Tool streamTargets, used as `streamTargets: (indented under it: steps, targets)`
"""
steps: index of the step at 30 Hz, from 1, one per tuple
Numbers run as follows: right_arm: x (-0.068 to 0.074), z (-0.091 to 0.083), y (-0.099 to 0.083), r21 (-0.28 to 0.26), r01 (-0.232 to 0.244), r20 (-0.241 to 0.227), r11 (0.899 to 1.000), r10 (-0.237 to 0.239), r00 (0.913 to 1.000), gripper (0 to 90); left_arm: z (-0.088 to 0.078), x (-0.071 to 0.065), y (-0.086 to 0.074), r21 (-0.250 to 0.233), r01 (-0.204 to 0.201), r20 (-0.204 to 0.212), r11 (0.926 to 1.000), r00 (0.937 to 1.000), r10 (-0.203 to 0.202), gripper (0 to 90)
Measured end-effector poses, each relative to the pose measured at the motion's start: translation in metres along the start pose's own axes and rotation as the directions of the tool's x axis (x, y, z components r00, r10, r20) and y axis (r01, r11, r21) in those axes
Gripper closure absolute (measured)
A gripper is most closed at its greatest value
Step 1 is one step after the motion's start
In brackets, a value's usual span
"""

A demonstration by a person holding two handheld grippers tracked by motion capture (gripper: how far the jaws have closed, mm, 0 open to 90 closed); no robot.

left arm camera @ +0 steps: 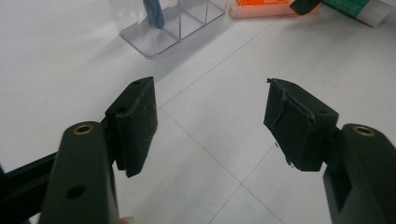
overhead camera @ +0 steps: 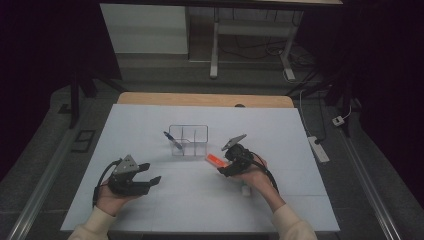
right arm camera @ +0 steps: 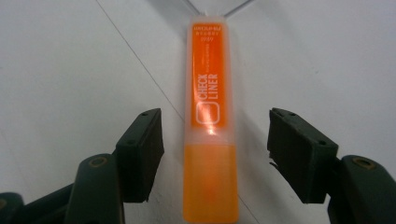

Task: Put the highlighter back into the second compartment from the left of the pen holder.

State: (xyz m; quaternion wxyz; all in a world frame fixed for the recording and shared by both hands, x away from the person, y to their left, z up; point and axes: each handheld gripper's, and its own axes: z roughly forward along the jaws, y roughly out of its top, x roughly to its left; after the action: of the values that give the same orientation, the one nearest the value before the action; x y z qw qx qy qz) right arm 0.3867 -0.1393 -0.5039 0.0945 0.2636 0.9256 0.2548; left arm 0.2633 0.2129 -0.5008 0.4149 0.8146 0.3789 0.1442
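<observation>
An orange highlighter [right arm camera: 210, 116] marked "CHECK LINER" lies flat on the white table, pointing away from me. My right gripper [right arm camera: 215, 140] is open with one jaw on each side of its near half, touching neither side. From above, that highlighter [overhead camera: 214, 160] lies just right of a clear compartment box [overhead camera: 188, 140], and the right gripper [overhead camera: 224, 162] sits low over it. A blue pen [overhead camera: 171, 139] leans in the box's left compartment. My left gripper [overhead camera: 151, 172] hovers open at the front left, nothing between its jaws [left arm camera: 212, 112].
A white and green small box [left arm camera: 359, 9] lies beside the right hand, also under the hand from above [overhead camera: 246, 190]. The white sheet [overhead camera: 150, 125] covers a wooden table. A power strip [overhead camera: 318, 148] lies on the floor at the right.
</observation>
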Motion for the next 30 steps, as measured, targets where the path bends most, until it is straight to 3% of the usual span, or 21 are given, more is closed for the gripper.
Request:
streamTargets:
  steps: [9,16,23,30]
  targets:
    - [0.000,0.007,0.001,0.038,0.003,-0.010,0.999,-0.002,1.0000,43.5,0.000,0.001,0.000,0.001,-0.001,0.006,1.0000,1.0000,0.001,34.5]
    - [0.004,0.006,0.001,0.042,0.010,-0.010,0.999,-0.009,0.9999,62.5,0.000,0.000,0.000,-0.001,0.001,0.018,1.0000,0.9998,-0.001,34.4]
    - [0.005,0.005,0.000,0.035,0.006,-0.007,0.999,-0.006,1.0000,63.6,-0.002,0.001,0.000,-0.010,0.004,0.019,0.9999,0.9998,-0.004,34.5]
    - [0.007,-0.007,0.001,-0.010,0.007,-0.048,1.000,-0.007,0.9988,63.7,-0.002,0.001,0.000,-0.011,0.003,0.018,0.9999,0.9998,-0.002,34.5]
